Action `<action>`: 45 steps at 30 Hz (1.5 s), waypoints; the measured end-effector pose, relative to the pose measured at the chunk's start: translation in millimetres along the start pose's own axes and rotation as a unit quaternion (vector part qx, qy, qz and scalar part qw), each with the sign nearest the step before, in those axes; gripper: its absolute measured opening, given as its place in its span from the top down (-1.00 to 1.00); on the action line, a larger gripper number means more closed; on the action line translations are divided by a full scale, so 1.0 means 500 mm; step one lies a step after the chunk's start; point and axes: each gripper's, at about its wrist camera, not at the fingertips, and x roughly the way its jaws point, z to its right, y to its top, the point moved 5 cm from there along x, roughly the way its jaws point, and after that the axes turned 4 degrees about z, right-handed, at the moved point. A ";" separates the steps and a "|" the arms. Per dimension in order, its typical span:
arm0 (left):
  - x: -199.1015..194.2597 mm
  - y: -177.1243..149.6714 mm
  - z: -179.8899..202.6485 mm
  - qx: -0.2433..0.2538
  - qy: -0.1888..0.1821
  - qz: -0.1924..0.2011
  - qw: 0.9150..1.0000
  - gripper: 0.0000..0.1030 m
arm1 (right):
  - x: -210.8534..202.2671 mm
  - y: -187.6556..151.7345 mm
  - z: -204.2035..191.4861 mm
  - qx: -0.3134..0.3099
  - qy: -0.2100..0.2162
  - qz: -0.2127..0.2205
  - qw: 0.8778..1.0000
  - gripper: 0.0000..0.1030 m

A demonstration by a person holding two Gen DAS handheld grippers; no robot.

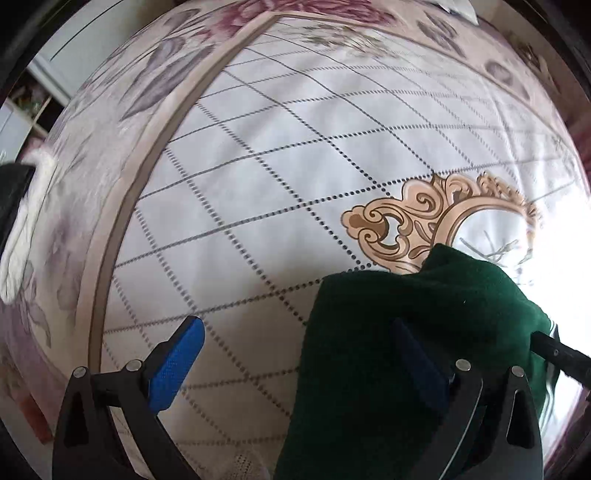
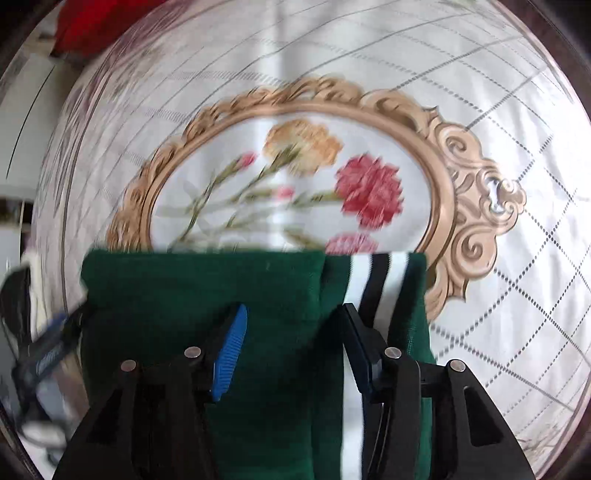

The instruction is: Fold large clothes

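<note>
A dark green garment (image 1: 406, 350) lies bunched on the bedspread at the lower right of the left wrist view. My left gripper (image 1: 297, 325) stands wide open above its left edge; the right finger (image 1: 417, 365) is over the cloth and the left finger (image 1: 177, 365) over bare bedspread. In the right wrist view the same green garment (image 2: 203, 288) lies folded with a straight top edge and white and black stripes (image 2: 373, 273) on its right side. My right gripper (image 2: 291, 310) hangs open over it, pads apart and pressing on nothing.
The bedspread (image 1: 295, 147) is white with a dotted grid, a gold scrolled frame (image 2: 476, 195) around printed flowers, and a floral border (image 1: 110, 110). A red thing (image 2: 99, 18) lies at the far left corner. Something white and fluffy (image 1: 26, 229) sits at the bed's left edge.
</note>
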 end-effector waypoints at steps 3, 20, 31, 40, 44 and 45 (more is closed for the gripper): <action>-0.077 -0.036 -0.034 -0.013 0.002 0.014 1.000 -1.00 | -0.045 0.004 -0.001 0.008 0.016 -0.019 1.000 -0.03; -0.103 -0.274 -0.109 -0.063 -0.026 -0.034 0.997 -1.00 | -0.060 -0.129 0.018 -0.036 0.005 -0.104 0.994 1.00; -0.087 -0.044 -0.035 -0.052 -0.039 0.029 0.998 -1.00 | -0.223 -0.076 0.182 0.067 -0.010 0.004 0.998 -0.02; 0.033 0.017 0.013 -0.023 -0.030 -0.009 0.999 -1.00 | -0.023 0.005 0.174 0.028 0.023 -0.046 0.998 -0.23; -0.050 -0.024 -0.023 -0.044 -0.014 0.002 0.999 -1.00 | -0.066 0.002 0.212 0.078 0.045 -0.057 0.994 -0.38; -0.070 -0.044 -0.032 -0.056 -0.015 0.002 0.998 -1.00 | -0.095 -0.014 0.221 0.088 0.056 -0.057 0.993 -0.41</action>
